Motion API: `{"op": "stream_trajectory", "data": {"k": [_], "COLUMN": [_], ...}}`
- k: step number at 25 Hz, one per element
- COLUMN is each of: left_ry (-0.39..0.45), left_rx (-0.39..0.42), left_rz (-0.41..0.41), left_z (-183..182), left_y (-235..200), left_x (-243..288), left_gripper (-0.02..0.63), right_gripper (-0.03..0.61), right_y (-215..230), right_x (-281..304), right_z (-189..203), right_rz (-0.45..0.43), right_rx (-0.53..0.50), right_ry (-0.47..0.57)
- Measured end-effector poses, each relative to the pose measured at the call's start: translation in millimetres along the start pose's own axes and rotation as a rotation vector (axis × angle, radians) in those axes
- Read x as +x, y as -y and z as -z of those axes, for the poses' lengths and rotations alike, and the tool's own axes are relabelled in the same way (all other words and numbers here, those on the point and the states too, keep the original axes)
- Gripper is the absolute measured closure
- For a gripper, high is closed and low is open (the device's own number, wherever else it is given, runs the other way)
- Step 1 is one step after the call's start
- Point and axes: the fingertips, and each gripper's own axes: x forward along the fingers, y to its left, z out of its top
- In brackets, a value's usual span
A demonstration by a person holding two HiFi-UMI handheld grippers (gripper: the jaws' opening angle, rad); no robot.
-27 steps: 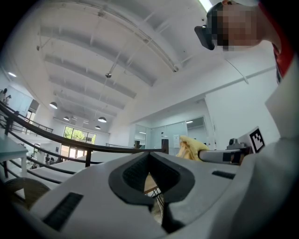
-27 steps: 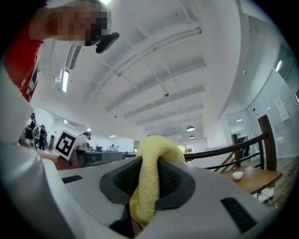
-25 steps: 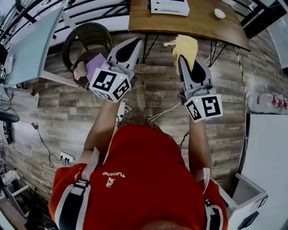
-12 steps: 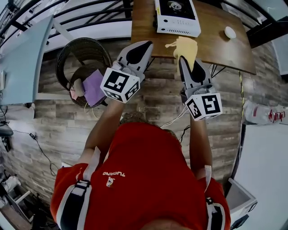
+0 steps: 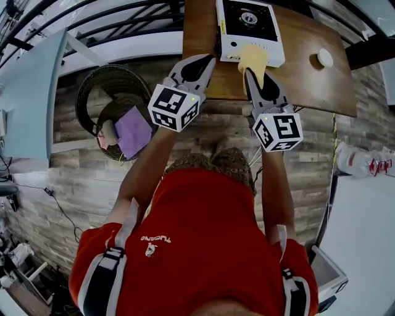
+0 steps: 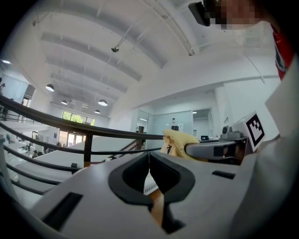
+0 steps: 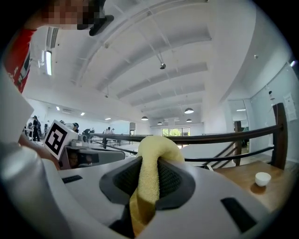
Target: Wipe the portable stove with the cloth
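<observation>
Table point(image 5: 308, 80): wooden, above plank floor point(image 5: 92, 179).
Basket point(image 5: 92, 92): wicker, left of table.
Stove point(image 5: 250, 24): table's left half.
Right gripper point(image 5: 252, 74): clamped on yellow cloth point(image 5: 253, 57) over stove's near edge.
Left gripper point(image 5: 205, 62): jaws together, empty.
Dish point(image 5: 325, 57): near table's right edge.

We see a wooden table point(image 5: 308, 74) at the far side, a small white cup point(image 5: 324, 57) on its right part, a wicker basket point(image 5: 92, 92) on the plank floor point(image 5: 68, 179) at left, a purple sheet point(image 5: 134, 131) inside it, dark railing bars point(image 5: 123, 15) beyond
</observation>
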Motion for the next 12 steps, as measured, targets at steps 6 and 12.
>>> {"op": "stream_trajectory", "data": {"k": [6, 12], "left_ry": [-0.073, -0.161], "left_rx": [-0.023, -0.071], "left_rz": [-0.043, -0.086], "left_z": [25.1, 57.5], "left_y": [-29.5, -55.9], "left_x": [43.8, 84.4], "left_gripper": [0.602, 0.595], "right_gripper": [0.488, 0.488], "right_y": [29.2, 56.2], "right_x": [44.7, 89.7], "right_z": [15.7, 39.2], "right_rz": [-0.045, -0.088], "right_rx": [0.013, 0.058], "right_ry": [-0.043, -0.106]}}
